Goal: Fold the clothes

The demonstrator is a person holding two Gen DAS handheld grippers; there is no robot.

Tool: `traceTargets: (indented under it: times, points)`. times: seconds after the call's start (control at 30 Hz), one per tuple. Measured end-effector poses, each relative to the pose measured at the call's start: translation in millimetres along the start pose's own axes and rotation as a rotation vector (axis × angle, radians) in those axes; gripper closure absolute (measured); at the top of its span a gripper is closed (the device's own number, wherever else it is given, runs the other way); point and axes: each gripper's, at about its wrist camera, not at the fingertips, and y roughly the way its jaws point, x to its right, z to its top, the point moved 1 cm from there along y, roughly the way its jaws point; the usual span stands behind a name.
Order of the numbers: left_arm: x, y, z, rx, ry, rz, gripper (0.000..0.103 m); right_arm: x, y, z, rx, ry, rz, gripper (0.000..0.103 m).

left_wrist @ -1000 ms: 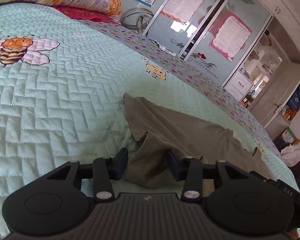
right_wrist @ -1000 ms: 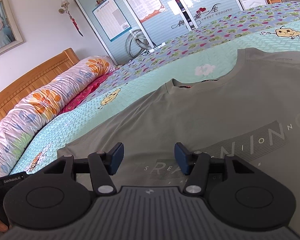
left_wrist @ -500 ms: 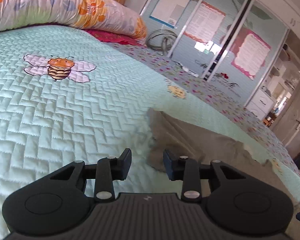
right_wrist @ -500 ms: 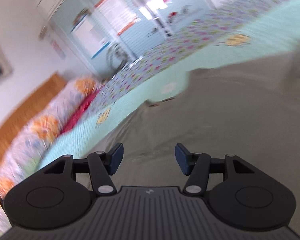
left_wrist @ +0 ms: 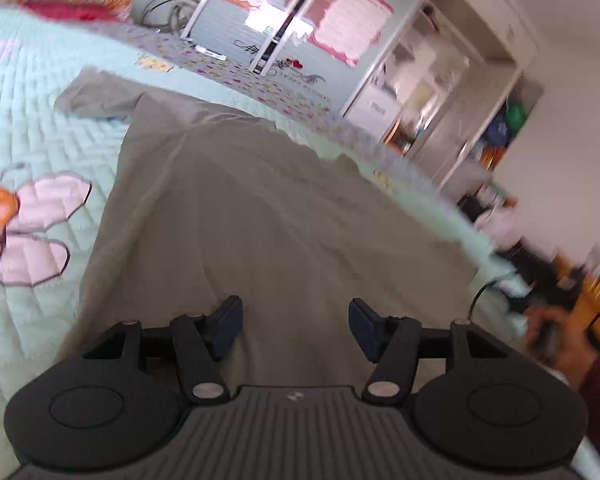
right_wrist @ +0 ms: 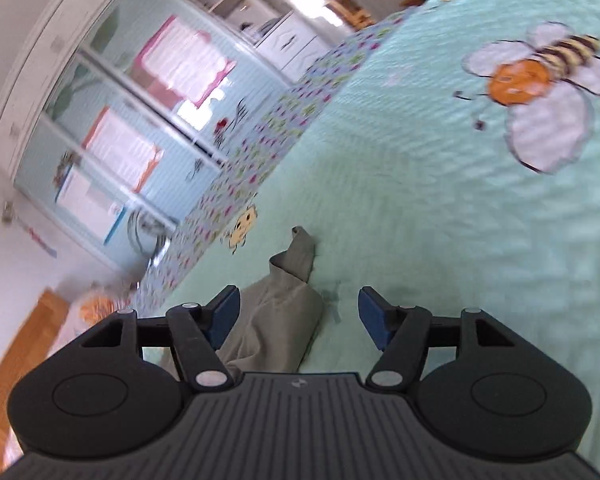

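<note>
Your shirt (left_wrist: 284, 216) lies spread on the bed (left_wrist: 32, 128), plain grey side up, with one sleeve (left_wrist: 96, 94) sticking out past its far left corner and a stitched bee (left_wrist: 16, 232) just left of its near edge. Your left tongs (left_wrist: 296, 328) hover over the shirt's near part, their jaws having just been opening, released, with nothing pinched between the pads. Your right tongs (right_wrist: 298, 316) sit at the shirt's other side, where a bunched, crumpled sleeve (right_wrist: 280, 304) pokes up between the jaws; these too have just been opening, and the pads stand clear of the cloth.

The step in hand looks like taking hold of the sleeve to fold it in. Bring the right tongs lower so the pads straddle the sleeve's edge rather than its loose peak, and pinch both layers together. Flatten the crumple before you lay it over the shirt's body, or the fold will hold a lump. Match it on the left by catching the far sleeve at its hem, keeping the side edges straight
</note>
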Motion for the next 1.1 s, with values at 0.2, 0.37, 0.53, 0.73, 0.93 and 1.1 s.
traceTargets:
  times: [0.2, 0.37, 0.53, 0.73, 0.93, 1.1]
  points:
    - [5.7, 1.3, -1.0, 0.016, -0.003, -0.004, 0.041, 5.3, 23.9, 3.8, -0.073, -0.026, -0.003, 0.086]
    - [4.3, 1.5, -1.9, 0.017, -0.012, -0.011, 0.041, 7.0, -6.2, -0.8, -0.029, -0.042, 0.032, 0.103]
    - [2.0, 0.3, -2.7, 0.017, -0.013, -0.012, 0.041, 13.6, -24.3, -16.5, -0.086, -0.036, 0.001, 0.103]
    - [0.3, -3.0, -3.6, 0.018, -0.018, -0.015, 0.041, -0.5, -33.2, -16.8, -0.005, -0.070, -0.020, 0.079]
    - [-0.6, -3.5, -3.8, 0.019, -0.028, -0.022, 0.041, -6.9, 7.3, 4.8, -0.075, -0.115, -0.012, 0.064]
    - [-0.6, -4.6, -3.2, 0.020, -0.033, -0.026, 0.041, -8.1, -9.7, -8.1, -0.069, -0.119, -0.032, 0.102]
